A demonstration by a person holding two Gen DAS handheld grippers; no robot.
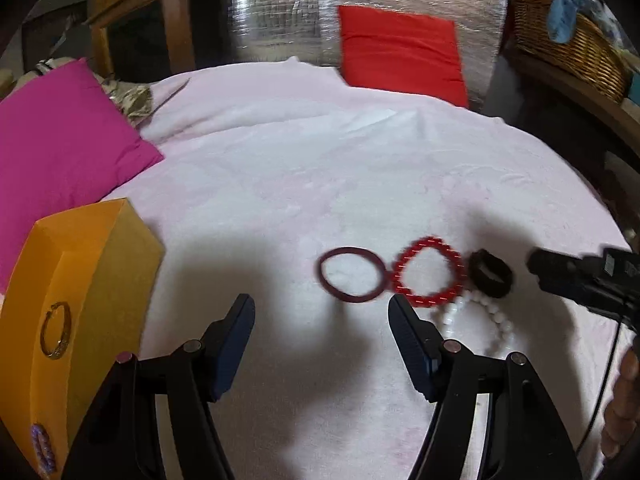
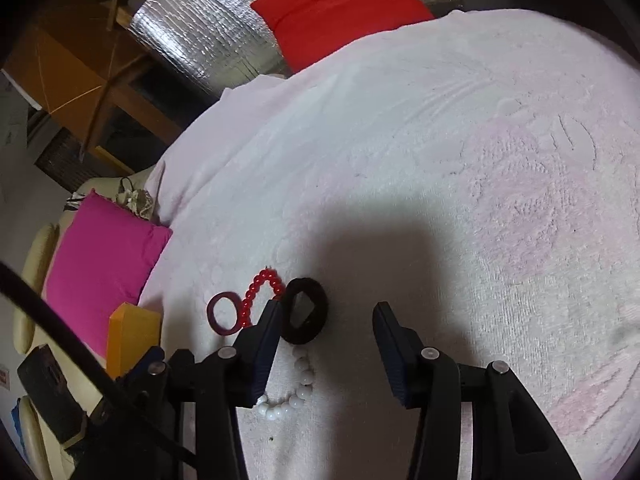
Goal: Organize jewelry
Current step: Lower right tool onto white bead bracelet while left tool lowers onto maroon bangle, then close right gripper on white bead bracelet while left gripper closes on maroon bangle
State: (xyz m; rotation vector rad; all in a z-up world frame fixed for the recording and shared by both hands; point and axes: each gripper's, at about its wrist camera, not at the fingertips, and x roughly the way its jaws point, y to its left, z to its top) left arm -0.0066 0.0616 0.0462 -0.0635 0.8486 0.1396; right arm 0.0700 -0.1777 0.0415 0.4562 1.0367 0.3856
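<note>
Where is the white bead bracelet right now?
The white round-bead bracelet lies on the pale pink fuzzy blanket, touching the red bead bracelet and the wide black ring-shaped band. In the right wrist view it sits below the black band.

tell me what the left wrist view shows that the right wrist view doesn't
Only the left wrist view shows inside the orange box: a gold bangle and a purple bracelet; also a wicker basket and the open left gripper.

Only the right wrist view shows the open right gripper.

Both show the maroon bangle, red bracelet, black ring, white bracelet, and the pink and red pillows.
</note>
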